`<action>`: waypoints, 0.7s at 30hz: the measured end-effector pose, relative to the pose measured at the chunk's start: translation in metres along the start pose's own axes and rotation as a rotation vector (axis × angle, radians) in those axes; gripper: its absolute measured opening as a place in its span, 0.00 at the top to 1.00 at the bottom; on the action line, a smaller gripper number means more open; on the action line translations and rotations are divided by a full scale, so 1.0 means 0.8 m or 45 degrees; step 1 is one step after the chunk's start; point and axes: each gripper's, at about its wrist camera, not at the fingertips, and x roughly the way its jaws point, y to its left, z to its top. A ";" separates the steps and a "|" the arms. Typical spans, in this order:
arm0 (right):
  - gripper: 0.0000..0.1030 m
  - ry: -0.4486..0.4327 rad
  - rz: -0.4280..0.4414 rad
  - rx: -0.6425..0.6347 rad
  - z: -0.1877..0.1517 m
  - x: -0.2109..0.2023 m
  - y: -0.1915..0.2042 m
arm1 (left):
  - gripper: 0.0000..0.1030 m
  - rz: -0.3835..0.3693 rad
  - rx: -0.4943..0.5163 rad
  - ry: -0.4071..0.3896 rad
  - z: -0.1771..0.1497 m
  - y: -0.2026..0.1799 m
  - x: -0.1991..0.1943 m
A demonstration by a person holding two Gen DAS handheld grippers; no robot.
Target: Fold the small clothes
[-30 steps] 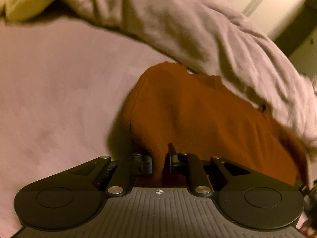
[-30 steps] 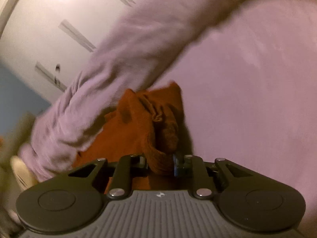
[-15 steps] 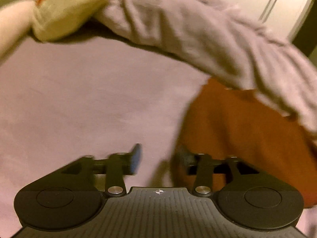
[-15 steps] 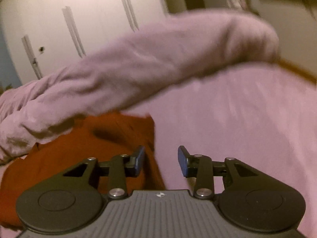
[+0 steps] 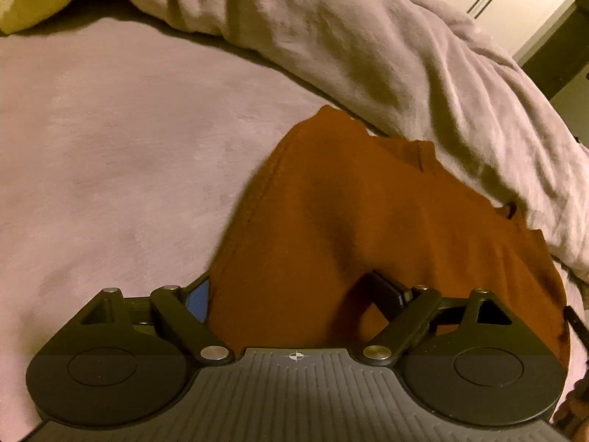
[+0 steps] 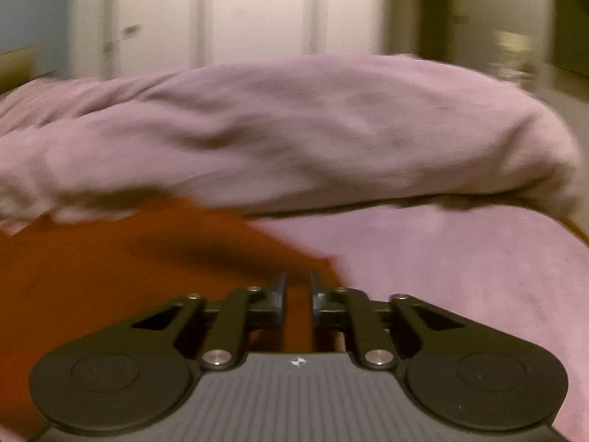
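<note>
Rust-orange garment (image 5: 368, 221) lies spread on a mauve bed sheet (image 5: 110, 147), a raised fold of it sitting between the left gripper's (image 5: 294, 300) widely parted jaws, which have just been opening. The right gripper (image 6: 297, 294) (blurred) has its jaws closing, nearly together over the cloth's edge; whether they pinch it is unclear. Behind, a rumpled blanket (image 5: 386, 55) overlaps the garment's far side.

A mauve bed sheet (image 5: 121, 154) is carrying a rust-orange garment (image 5: 368, 228) lying flat, with a bunched mauve blanket (image 5: 368, 48) lying beyond it.
</note>
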 end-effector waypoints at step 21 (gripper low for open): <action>0.81 0.002 -0.131 -0.288 0.008 0.038 0.051 | 0.12 0.132 0.132 -0.006 -0.006 -0.028 0.014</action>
